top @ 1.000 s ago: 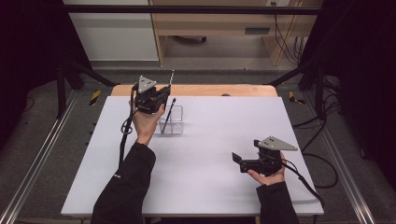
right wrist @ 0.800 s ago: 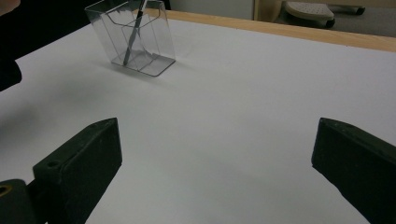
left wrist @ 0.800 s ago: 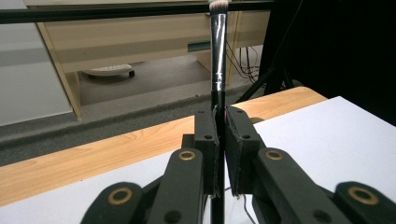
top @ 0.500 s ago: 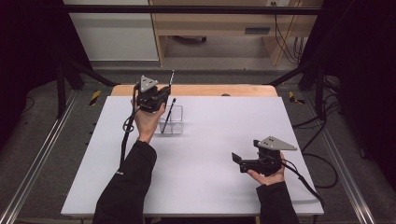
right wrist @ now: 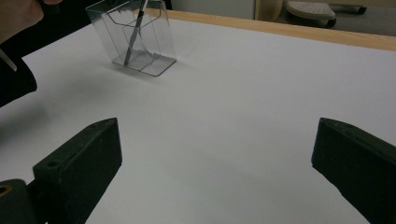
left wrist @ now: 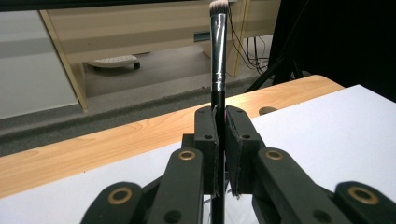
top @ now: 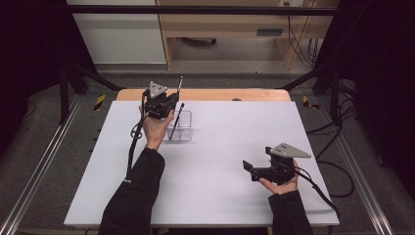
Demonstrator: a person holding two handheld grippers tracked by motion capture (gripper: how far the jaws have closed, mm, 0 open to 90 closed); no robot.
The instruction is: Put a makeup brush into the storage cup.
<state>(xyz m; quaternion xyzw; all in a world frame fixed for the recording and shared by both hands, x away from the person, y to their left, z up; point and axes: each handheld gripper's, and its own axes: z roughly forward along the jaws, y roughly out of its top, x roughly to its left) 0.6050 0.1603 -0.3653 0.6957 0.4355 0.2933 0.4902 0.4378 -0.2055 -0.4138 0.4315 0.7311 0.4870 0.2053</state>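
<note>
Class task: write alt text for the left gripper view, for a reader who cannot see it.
The left gripper, its two black jaws shut on a makeup brush, holds the brush upright with its pale bristles at the top. Behind it lie the white table, a wooden edge strip and a pale wooden shelf unit.

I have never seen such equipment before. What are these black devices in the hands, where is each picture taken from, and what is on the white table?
These are hand-held grippers, not a robot arm: a person holds one in each hand. The high view looks down on the white table. The other two pictures come from cameras riding on the grippers, looking along their black fingers.

The left gripper is shut on a thin black makeup brush, held upright with its bristles on top. Just below it stands a clear plastic holder with compartments; another dark brush already leans inside it.

The right gripper rests low at the near right of the table, its fingers wide open with nothing between them.
</note>
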